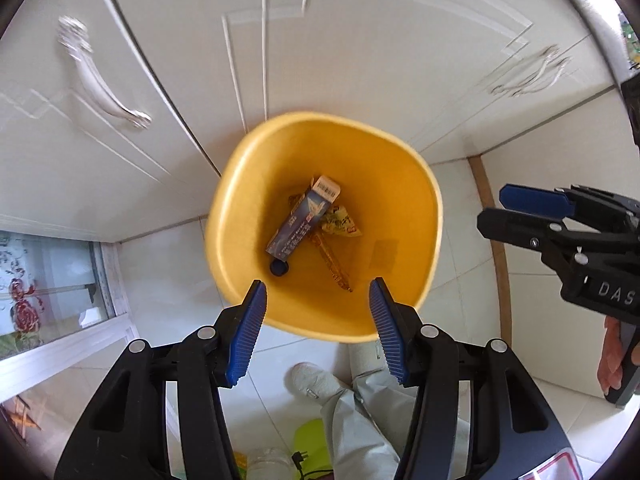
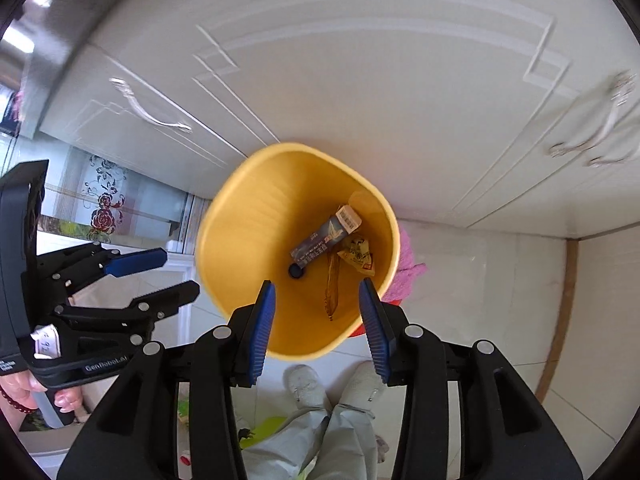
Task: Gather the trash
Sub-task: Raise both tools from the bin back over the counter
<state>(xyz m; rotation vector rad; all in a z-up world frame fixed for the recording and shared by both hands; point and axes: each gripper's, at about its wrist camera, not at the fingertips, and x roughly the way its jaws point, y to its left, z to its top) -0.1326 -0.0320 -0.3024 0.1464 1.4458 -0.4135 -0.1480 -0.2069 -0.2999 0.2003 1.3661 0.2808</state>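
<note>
A yellow trash bin point(image 1: 256, 216) point(image 2: 248, 240) stands on the white tiled floor against white cabinet doors. At its bottom lie a blue carton point(image 1: 302, 220) point(image 2: 324, 238), a yellow snack wrapper point(image 1: 342, 222) point(image 2: 356, 256), a long amber wrapper point(image 1: 334, 266) point(image 2: 332, 288) and a dark bottle cap point(image 1: 279, 268) point(image 2: 296, 270). My left gripper point(image 1: 318, 304) point(image 2: 164, 276) hangs open above the bin's near rim with nothing between its blue pads. My right gripper point(image 2: 318, 304) point(image 1: 500, 210) is open above the bin too, also without anything in it.
White cabinet doors with curved handles point(image 1: 100, 80) point(image 2: 152, 112) rise behind the bin. A pink cloth point(image 2: 408, 268) lies right of the bin. The person's white shoes point(image 2: 304, 384) and grey trousers stand below. A glass door with red flowers point(image 1: 28, 304) is at left.
</note>
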